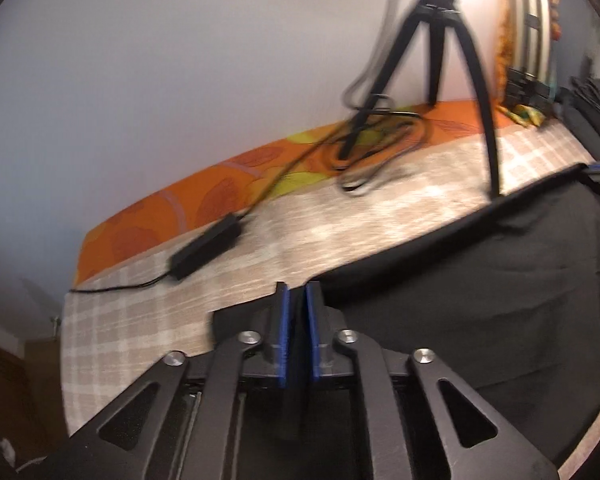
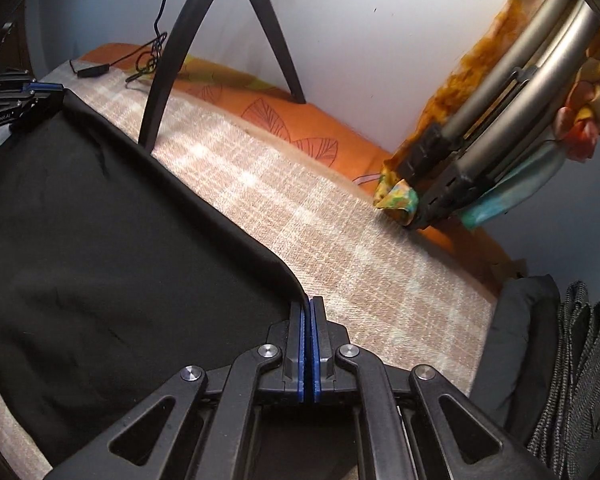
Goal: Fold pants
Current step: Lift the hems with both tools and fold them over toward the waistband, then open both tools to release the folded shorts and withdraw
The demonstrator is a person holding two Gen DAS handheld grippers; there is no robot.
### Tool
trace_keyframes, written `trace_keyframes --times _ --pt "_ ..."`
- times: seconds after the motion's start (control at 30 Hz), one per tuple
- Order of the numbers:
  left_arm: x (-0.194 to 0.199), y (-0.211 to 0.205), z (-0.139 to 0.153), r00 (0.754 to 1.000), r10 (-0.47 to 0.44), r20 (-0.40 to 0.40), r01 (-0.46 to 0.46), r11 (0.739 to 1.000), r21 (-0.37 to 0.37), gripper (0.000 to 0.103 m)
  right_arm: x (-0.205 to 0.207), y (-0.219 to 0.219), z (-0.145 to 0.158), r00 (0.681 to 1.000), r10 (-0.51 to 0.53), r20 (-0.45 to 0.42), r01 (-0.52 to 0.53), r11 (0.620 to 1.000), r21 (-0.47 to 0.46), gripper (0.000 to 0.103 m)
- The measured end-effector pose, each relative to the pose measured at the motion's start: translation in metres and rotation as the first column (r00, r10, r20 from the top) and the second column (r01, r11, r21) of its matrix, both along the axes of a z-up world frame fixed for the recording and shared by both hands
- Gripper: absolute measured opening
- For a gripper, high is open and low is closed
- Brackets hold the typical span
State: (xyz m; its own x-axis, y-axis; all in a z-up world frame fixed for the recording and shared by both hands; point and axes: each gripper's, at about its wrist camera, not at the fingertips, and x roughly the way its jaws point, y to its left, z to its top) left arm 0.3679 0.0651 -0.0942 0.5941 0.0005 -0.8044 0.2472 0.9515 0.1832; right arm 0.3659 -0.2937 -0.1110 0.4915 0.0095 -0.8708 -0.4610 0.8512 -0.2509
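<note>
Your right gripper (image 2: 309, 304) is clamping folded edge of black pants (image 2: 100, 240); pads pressing together on cloth, rest of pants spreading left of jaws over checked blanket (image 2: 340, 240).

Your left gripper (image 1: 297, 292) is standing slightly parted; dark cloth showing in gap, pads not visibly pressing it. Pants (image 1: 480, 280) lying right of those jaws.

Only left view is showing black power brick (image 1: 206, 250) ahead-left of jaws. Only right view is showing folded grey-black fabric (image 2: 572, 360) far right. Tripod (image 2: 172, 52) appearing in both.
</note>
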Motion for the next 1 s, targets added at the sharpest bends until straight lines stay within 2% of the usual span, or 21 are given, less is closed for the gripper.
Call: trace_keyframes --times 0.07,0.23,0.37,0.5,0.53,0.57,0.6,0.7,0.73,0.77,0.9,1.0 --pt "-0.003 0.018 0.012 0.998 0.048 0.035 -0.048 0.999 -0.003 0.03 0.001 0.001 -0.001 1.0 0.003 0.0 -0.003 1.0 -0.007 0.0" --pt "-0.021 0.071 0.04 0.982 0.159 0.098 -0.158 0.987 -0.012 0.032 0.006 0.001 -0.004 1.0 -0.011 -0.017 0.011 1.0 -0.004 0.0" --pt "-0.041 0.093 0.048 0.977 0.188 0.104 -0.187 0.982 -0.016 0.034 0.011 0.001 -0.007 1.0 -0.018 -0.025 0.017 1.0 -0.013 0.001" --pt "-0.066 0.087 0.044 0.986 0.149 0.075 -0.147 0.988 -0.042 0.034 0.018 -0.007 -0.002 0.997 -0.072 -0.006 0.072 0.997 -0.003 0.022" --pt "-0.074 0.08 0.043 0.988 0.139 0.069 -0.135 0.99 -0.048 0.034 0.017 -0.01 0.001 0.996 -0.093 0.008 0.093 0.996 -0.01 0.031" --pt "-0.082 0.077 0.041 0.99 0.124 0.064 -0.12 0.991 -0.055 0.034 0.014 -0.014 0.007 0.993 -0.115 0.027 0.115 0.993 -0.016 0.036" --pt "-0.09 0.073 0.039 0.993 0.104 0.061 -0.101 0.993 -0.056 0.034 0.01 -0.017 0.013 0.992 -0.121 0.036 0.122 0.993 -0.008 0.037" --pt "-0.112 0.06 0.035 0.997 0.06 0.05 -0.056 0.996 -0.067 0.034 -0.018 -0.033 0.037 0.989 -0.143 0.046 0.14 0.988 0.071 0.048" --pt "-0.117 0.056 0.035 0.997 0.054 0.047 -0.05 0.996 -0.074 0.034 -0.029 -0.04 0.044 0.986 -0.159 0.045 0.154 0.983 0.097 0.056" --pt "-0.123 0.054 0.036 0.998 0.051 0.047 -0.047 0.995 -0.085 0.034 -0.043 -0.048 0.053 0.983 -0.18 0.036 0.174 0.976 0.131 0.06" --pt "-0.144 0.048 0.032 0.999 0.041 0.022 -0.037 0.986 -0.164 0.034 -0.094 -0.067 0.069 0.98 -0.199 -0.01 0.196 0.955 0.223 0.062" --pt "-0.163 0.039 0.029 1.0 0.021 0.015 -0.018 0.983 -0.18 0.034 -0.127 -0.073 0.062 0.977 -0.203 -0.072 0.215 0.933 0.288 0.066"
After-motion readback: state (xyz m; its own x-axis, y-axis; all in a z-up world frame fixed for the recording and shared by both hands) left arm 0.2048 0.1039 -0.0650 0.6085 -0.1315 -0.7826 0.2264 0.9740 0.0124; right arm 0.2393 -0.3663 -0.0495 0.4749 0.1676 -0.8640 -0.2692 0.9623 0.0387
